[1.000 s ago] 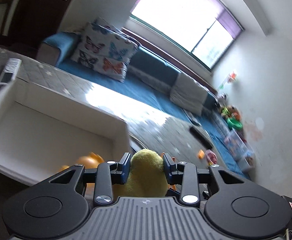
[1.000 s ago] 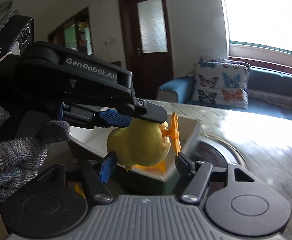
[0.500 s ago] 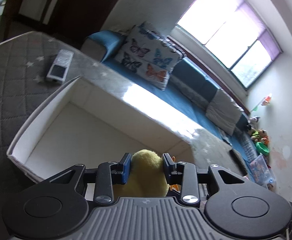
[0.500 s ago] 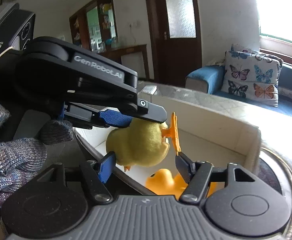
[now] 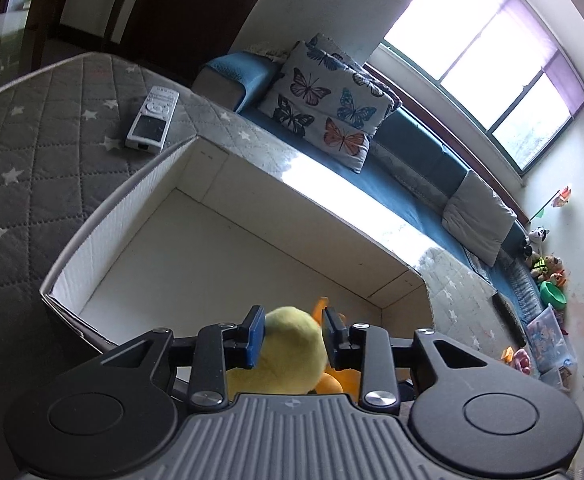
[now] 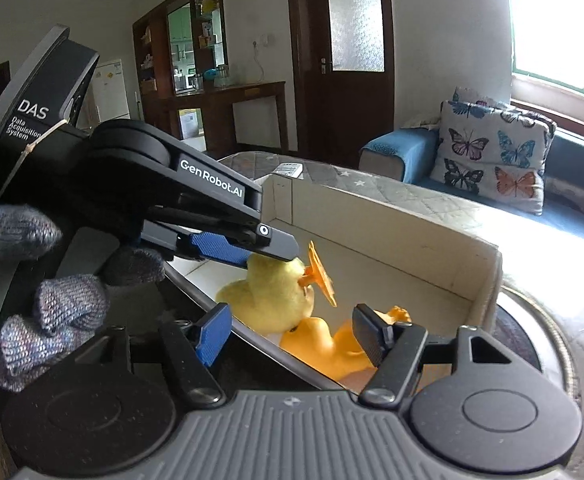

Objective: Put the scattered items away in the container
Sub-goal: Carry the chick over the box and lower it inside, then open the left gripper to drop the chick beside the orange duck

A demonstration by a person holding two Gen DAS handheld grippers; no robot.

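My left gripper (image 5: 292, 334) is shut on a yellow plush duck (image 5: 286, 354) with orange feet, and holds it over the near corner of the white cardboard box (image 5: 104, 216). In the right wrist view the plush duck (image 6: 270, 298) hangs low inside the box (image 6: 391, 224), just above an orange rubber duck (image 6: 331, 346) lying on the box floor. The left gripper (image 6: 252, 244) reaches in from the left there. My right gripper (image 6: 292, 336) is open and empty, just outside the box's near wall.
The box stands on a grey quilted star-patterned surface (image 5: 32, 152). A white remote (image 5: 152, 122) lies beyond the box. A blue sofa with a butterfly cushion (image 5: 327, 108) is behind. Toys (image 5: 547, 276) lie at the far right.
My left gripper has carried the plush duck over the box wall and down inside, close above the orange rubber duck. The right gripper stays open beside it.
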